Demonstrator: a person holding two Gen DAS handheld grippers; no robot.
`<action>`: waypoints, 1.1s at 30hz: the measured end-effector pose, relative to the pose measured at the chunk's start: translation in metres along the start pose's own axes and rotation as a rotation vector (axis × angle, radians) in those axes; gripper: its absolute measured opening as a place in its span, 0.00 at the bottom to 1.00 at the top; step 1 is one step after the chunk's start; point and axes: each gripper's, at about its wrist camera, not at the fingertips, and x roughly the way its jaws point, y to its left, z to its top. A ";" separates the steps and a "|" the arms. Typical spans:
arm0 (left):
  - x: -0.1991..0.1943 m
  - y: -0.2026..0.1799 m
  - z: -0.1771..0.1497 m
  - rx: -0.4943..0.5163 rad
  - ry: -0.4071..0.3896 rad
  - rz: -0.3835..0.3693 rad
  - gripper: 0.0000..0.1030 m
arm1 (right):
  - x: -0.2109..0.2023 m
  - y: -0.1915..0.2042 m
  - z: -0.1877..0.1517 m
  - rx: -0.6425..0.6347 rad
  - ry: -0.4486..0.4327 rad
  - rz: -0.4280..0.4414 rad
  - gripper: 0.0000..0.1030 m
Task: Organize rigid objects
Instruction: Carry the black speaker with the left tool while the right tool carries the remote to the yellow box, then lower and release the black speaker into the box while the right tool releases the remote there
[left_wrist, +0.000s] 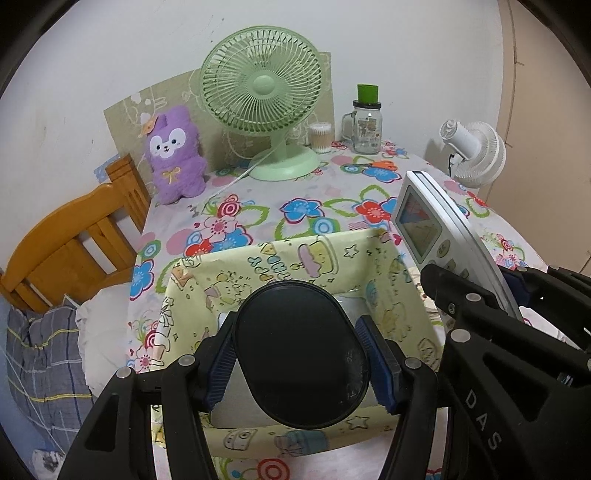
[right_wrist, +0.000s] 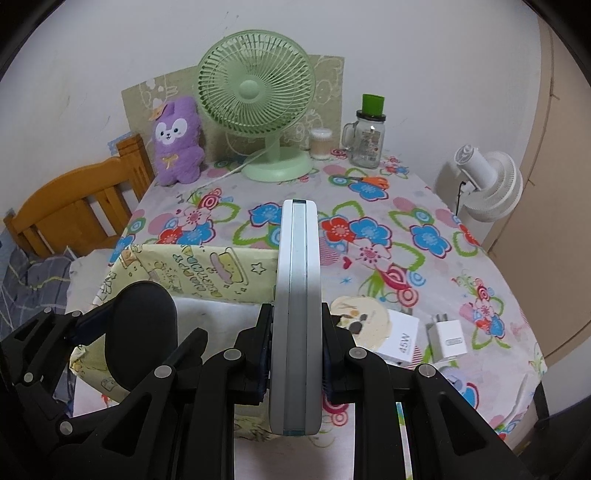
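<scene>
Left tool we record clamped across a black oval case, held over the open yellow box at the worktop's near edge. Right tool we note clamped on a white remote, edge-up, just right of the box; two white chargers lie beside it.
</scene>
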 end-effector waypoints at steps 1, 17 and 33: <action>0.001 0.002 0.000 -0.001 0.003 0.000 0.63 | 0.001 0.002 0.000 -0.001 0.003 0.002 0.24; 0.019 0.024 -0.005 -0.036 0.046 -0.004 0.63 | 0.023 0.023 0.003 -0.003 0.045 0.039 0.24; 0.045 0.033 -0.012 -0.035 0.104 0.006 0.76 | 0.052 0.030 -0.003 0.027 0.117 0.060 0.25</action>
